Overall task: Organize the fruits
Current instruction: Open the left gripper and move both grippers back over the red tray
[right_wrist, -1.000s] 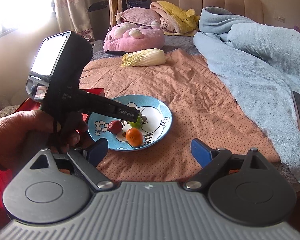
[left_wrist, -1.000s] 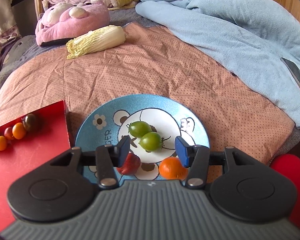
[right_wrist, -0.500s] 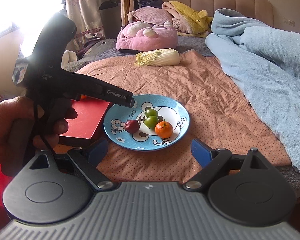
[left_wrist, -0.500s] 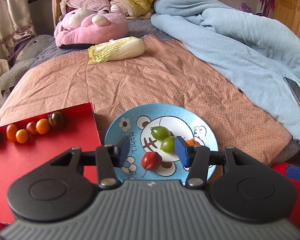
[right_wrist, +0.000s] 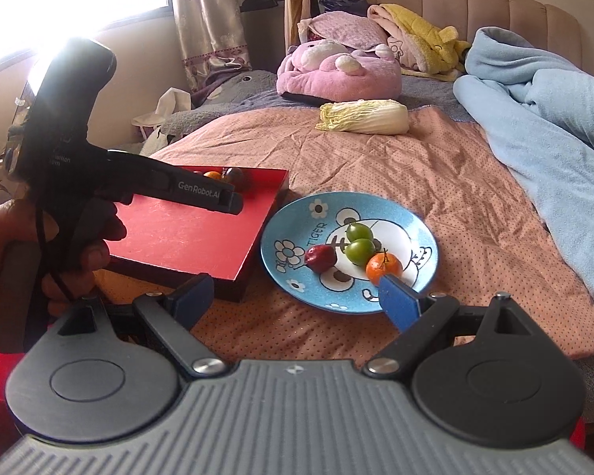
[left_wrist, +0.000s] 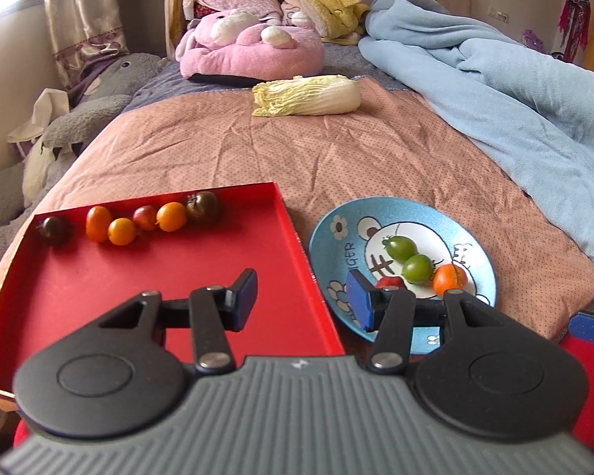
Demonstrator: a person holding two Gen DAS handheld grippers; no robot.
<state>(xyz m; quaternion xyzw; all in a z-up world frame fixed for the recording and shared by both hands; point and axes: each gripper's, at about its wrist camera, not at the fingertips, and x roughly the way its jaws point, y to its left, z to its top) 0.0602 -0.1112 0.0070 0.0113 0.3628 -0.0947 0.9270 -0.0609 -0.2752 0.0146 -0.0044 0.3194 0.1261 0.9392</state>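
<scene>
Gaping empty over red tray (left_wrist: pixel 146 297), left tongs (left_wrist: pixel 301 301), right tongs (right_wrist: pixel 297 297) spread wide, holding nothing, near blue plate (right_wrist: pixel 419 229).

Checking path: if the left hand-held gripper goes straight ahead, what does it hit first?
Probably the red tray: the open left hand-held gripper straddles its right edge, beside the plate. Height above it is unclear.
</scene>
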